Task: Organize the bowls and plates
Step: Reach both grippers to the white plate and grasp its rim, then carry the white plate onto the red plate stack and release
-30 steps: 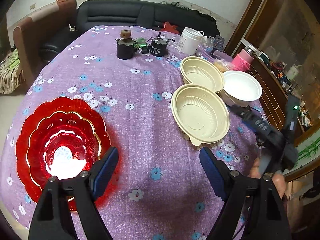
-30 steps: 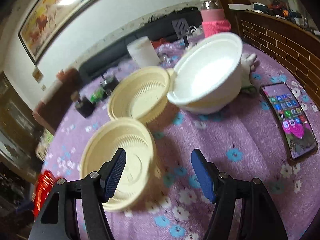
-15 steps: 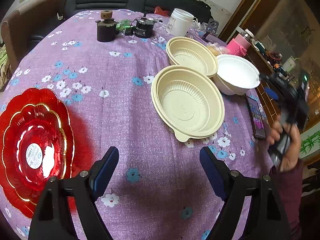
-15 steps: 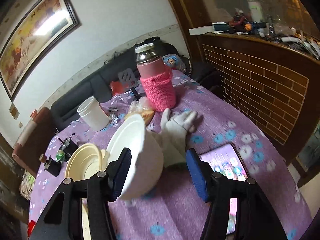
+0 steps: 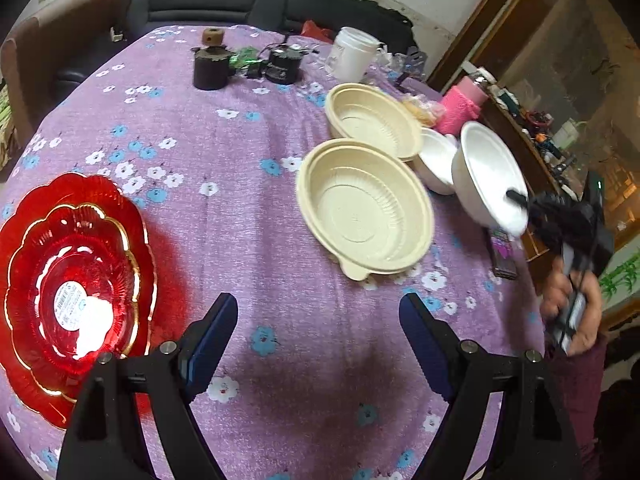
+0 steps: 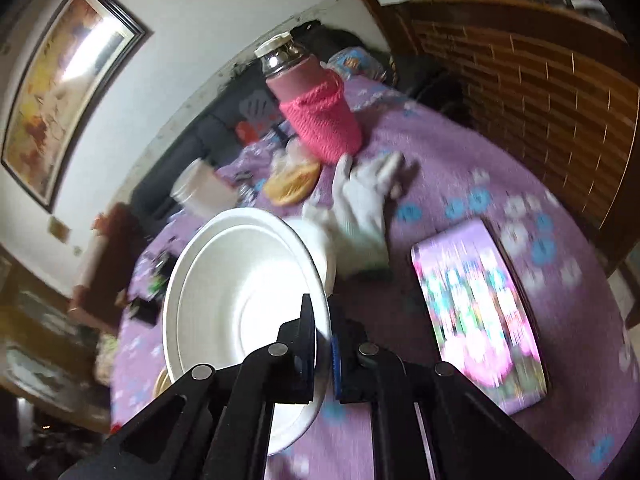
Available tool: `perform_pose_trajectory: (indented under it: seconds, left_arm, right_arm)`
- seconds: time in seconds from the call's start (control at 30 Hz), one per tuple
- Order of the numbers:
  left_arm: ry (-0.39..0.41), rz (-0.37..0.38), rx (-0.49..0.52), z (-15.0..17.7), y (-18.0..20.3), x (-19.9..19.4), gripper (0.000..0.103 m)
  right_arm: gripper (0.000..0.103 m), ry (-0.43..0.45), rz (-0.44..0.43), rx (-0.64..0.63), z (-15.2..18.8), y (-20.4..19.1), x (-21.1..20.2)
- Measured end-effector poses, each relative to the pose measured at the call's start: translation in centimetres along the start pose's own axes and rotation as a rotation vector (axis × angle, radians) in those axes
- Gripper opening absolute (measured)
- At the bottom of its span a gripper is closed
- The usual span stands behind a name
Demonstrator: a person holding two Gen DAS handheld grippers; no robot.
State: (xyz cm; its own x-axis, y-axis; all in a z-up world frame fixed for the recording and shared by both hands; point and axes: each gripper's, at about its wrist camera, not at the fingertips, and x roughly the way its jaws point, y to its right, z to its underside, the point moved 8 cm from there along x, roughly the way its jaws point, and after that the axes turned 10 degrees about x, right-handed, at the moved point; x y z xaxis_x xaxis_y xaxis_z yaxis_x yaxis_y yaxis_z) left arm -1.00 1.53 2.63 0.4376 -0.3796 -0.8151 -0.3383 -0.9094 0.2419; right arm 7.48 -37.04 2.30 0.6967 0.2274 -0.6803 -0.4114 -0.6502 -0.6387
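Note:
My right gripper (image 6: 322, 330) is shut on the rim of a white bowl (image 6: 240, 300), one finger inside and one outside. That white bowl (image 5: 490, 178) hangs tilted above the table's right edge, clear of a second white bowl (image 5: 436, 160) that stays on the cloth. Two cream bowls, the near one (image 5: 364, 204) and the far one (image 5: 372, 120), sit side by side mid-table. Stacked red glass plates (image 5: 68, 292) lie at the left. My left gripper (image 5: 318, 336) is open above bare purple cloth, with nothing between its fingers.
A phone (image 6: 480, 312), a white glove (image 6: 360, 208) and a flask in a pink knit sleeve (image 6: 316, 116) lie to the right of the held bowl. A white cup (image 5: 354, 54), a dark pot (image 5: 210, 66) and small gadgets stand at the far side.
My right gripper has swung right from the cream bowls, closed on the white bowl's rim and lifted it off the one beneath. The left gripper stays open, its view barely shifted.

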Motion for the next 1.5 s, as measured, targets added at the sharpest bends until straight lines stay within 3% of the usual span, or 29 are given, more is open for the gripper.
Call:
perform_pose_trajectory:
  seconds: [0.13,0.4,0.6,0.7,0.8,0.83,0.87,0.9,0.93,1.0,1.1,1.17,1.23,1.3,1.4,1.43,1.5]
  left_arm:
    - [0.009,0.054,0.026,0.4,1.5,-0.2,0.082]
    - [-0.048,0.184,0.124,2.4,6.5,2.9,0.082]
    - [-0.125,0.172,0.186,4.3,9.0,5.5,0.082]
    - [-0.14,0.178,0.185,4.5,9.8,6.3,0.082]
    - [-0.161,0.161,0.195,4.6,10.3,7.2,0.082]
    - [-0.17,0.158,0.199,4.8,10.4,7.3,0.079]
    - [-0.174,0.159,0.202,4.9,10.4,7.4,0.062]
    - [-0.18,0.14,0.204,5.0,10.3,7.4,0.053]
    - [-0.184,0.114,0.205,5.1,9.9,7.5,0.038]
    - [-0.195,0.117,0.176,5.2,9.1,7.5,0.03]
    - [-0.212,0.123,0.142,5.5,8.0,7.5,0.029]
    - [-0.208,0.111,0.137,5.7,7.6,7.4,0.029]
    - [-0.209,0.106,0.135,6.0,7.3,7.3,0.031]
    - [-0.215,0.107,0.128,6.4,7.2,7.4,0.04]
    - [-0.213,0.125,0.143,6.6,7.8,7.5,0.041]
    - [-0.207,0.132,0.159,6.6,8.1,7.3,0.04]
    - [-0.181,0.134,0.18,6.4,8.4,6.8,0.025]
  right_arm:
    - [0.007,-0.135,-0.054,-0.001,4.5,1.3,-2.9]
    - [0.007,-0.288,0.058,-0.122,14.9,3.4,-3.6]
    - [0.008,-0.27,0.04,-0.175,16.1,2.6,-4.4]
    - [0.008,-0.309,0.002,-0.171,16.6,2.0,-4.3]
    - [0.008,-0.407,-0.104,-0.114,17.9,1.3,-3.8]
    - [0.008,-0.433,-0.12,-0.109,18.3,1.0,-3.5]
    - [0.008,-0.446,-0.123,-0.119,18.8,0.8,-3.3]
    - [0.008,-0.447,-0.112,-0.141,19.3,0.7,-3.2]
    - [0.011,-0.431,-0.076,-0.179,19.8,0.7,-3.1]
    - [0.011,-0.404,-0.029,-0.22,20.2,0.8,-2.9]
    - [0.017,-0.398,0.001,-0.224,20.6,1.3,-2.5]
    - [0.036,-0.367,0.022,-0.247,20.7,1.2,-2.6]
    - [0.043,-0.329,0.038,-0.281,20.8,1.0,-3.0]
    - [0.044,-0.305,0.053,-0.306,20.8,0.8,-3.3]
    - [0.044,-0.285,0.057,-0.325,21.0,0.5,-3.9]
    - [0.044,-0.272,0.061,-0.339,21.2,0.2,-4.0]
    - [0.035,-0.251,0.064,-0.358,21.4,-0.1,-4.2]
